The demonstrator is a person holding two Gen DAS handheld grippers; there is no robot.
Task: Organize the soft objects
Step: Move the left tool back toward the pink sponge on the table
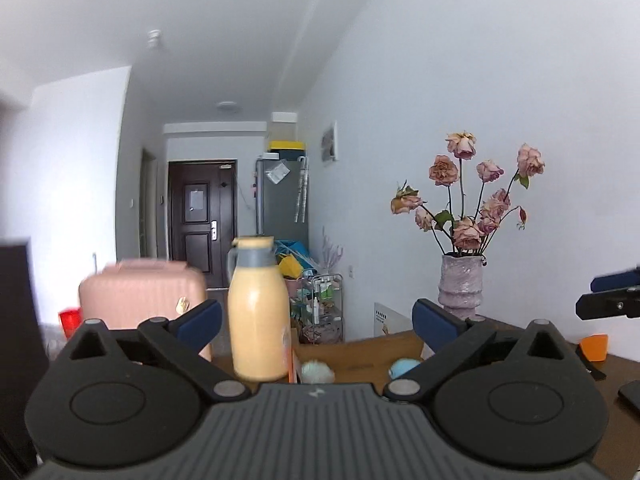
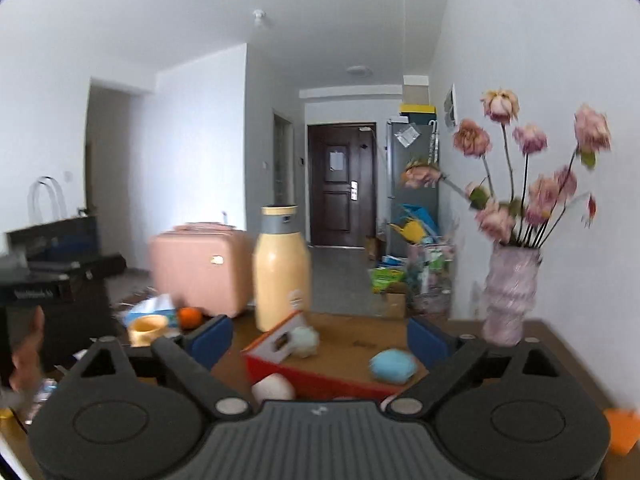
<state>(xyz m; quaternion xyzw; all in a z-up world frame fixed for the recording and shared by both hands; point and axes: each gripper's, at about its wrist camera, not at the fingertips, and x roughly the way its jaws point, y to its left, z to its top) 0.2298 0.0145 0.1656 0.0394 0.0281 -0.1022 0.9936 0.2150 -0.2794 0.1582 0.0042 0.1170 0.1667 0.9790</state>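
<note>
In the right wrist view a blue soft ball (image 2: pixel 392 366) lies on the brown cardboard of a red-sided box (image 2: pixel 320 380). A pale fluffy ball (image 2: pixel 304 340) sits at the box's far-left corner, and a pinkish-white soft ball (image 2: pixel 274 388) lies just in front of the camera. My right gripper (image 2: pixel 320 342) stands open above them with nothing between its blue pads. My left gripper (image 1: pixel 316 320) is open too and holds nothing. Beyond it lie the fluffy ball (image 1: pixel 318 372) and the blue ball (image 1: pixel 402 368).
A tall yellow flask (image 2: pixel 282 272) stands behind the box. A pink vase (image 2: pixel 510 292) of dried roses is at the right by the wall. An orange fruit (image 2: pixel 189 317) and a yellow cup (image 2: pixel 148 328) lie to the left. A pink suitcase (image 2: pixel 196 272) stands beyond.
</note>
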